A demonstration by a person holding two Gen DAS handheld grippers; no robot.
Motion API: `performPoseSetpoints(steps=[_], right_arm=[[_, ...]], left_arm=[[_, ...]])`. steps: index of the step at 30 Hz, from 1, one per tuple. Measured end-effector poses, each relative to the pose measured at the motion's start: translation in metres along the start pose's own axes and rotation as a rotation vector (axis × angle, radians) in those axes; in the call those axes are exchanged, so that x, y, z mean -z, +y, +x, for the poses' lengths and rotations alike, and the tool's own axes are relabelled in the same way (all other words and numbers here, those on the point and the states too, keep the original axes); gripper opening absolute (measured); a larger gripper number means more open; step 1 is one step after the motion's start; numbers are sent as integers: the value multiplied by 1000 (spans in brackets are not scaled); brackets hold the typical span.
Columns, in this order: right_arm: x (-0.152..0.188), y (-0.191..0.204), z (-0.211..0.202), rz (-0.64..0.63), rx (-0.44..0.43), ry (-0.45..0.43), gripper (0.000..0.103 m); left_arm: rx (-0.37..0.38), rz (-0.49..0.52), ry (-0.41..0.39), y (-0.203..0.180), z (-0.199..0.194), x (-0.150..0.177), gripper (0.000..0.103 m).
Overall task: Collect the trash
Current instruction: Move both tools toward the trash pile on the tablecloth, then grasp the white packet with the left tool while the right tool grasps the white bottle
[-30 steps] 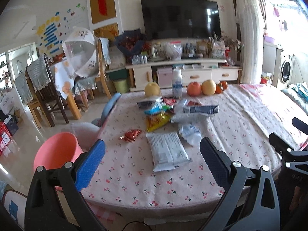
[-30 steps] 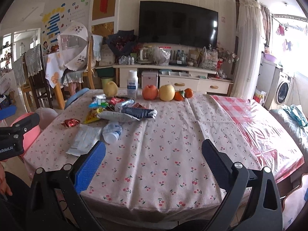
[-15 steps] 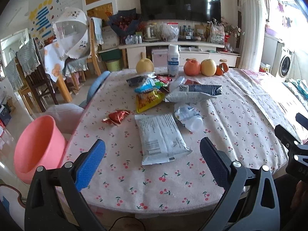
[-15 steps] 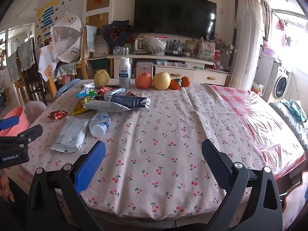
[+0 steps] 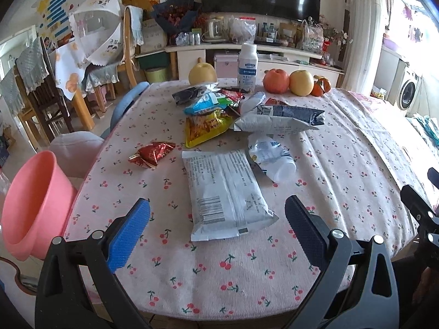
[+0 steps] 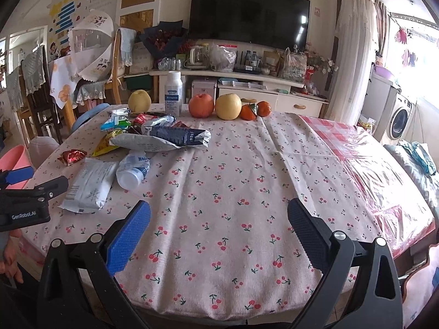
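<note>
Trash lies on the cherry-print tablecloth (image 5: 343, 164): a white flat packet (image 5: 226, 192) (image 6: 89, 185), a crushed clear bottle (image 5: 271, 157) (image 6: 133, 168), a red foil wrapper (image 5: 152, 153) (image 6: 72, 156), a yellow snack bag (image 5: 207, 126) and a grey-blue bag (image 5: 279, 119) (image 6: 164, 137). My left gripper (image 5: 216, 230) is open, hovering just short of the white packet. My right gripper (image 6: 218, 231) is open over bare cloth, right of the trash. A pink bin (image 5: 33, 205) (image 6: 13, 161) stands at the table's left edge.
At the table's far edge stand a white bottle (image 5: 247, 67), a pear (image 5: 202, 73), an apple (image 5: 275, 81) and oranges (image 5: 319, 87). Chairs (image 5: 126, 101) sit left of the table. A TV cabinet (image 6: 233, 87) is behind. The left gripper's body (image 6: 27, 203) shows at the right wrist view's left.
Both grippers have moved forward and lower over the table; the trash now looks closer. The left gripper has come up to the white packet. Both stay open.
</note>
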State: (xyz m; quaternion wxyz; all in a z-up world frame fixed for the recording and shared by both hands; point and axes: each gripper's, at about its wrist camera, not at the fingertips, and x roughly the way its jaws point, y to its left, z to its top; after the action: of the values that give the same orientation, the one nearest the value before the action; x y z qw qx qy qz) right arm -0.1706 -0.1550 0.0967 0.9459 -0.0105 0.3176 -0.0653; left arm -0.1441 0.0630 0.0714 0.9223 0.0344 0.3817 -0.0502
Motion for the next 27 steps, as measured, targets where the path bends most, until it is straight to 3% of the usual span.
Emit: performPoseSetpoints(steps=[13,16,27], right_arm=[[-2,3,30,-26,-12,42,98],[-3,1,44,-7,-59,70,98],[-23,-2,108,144,-375,199,98]], left_arm=[[20,-16,64,1,36,-6,99],[26,-25,83,2,46,-7,99],[18,-21,128,-1,74,-13,99]])
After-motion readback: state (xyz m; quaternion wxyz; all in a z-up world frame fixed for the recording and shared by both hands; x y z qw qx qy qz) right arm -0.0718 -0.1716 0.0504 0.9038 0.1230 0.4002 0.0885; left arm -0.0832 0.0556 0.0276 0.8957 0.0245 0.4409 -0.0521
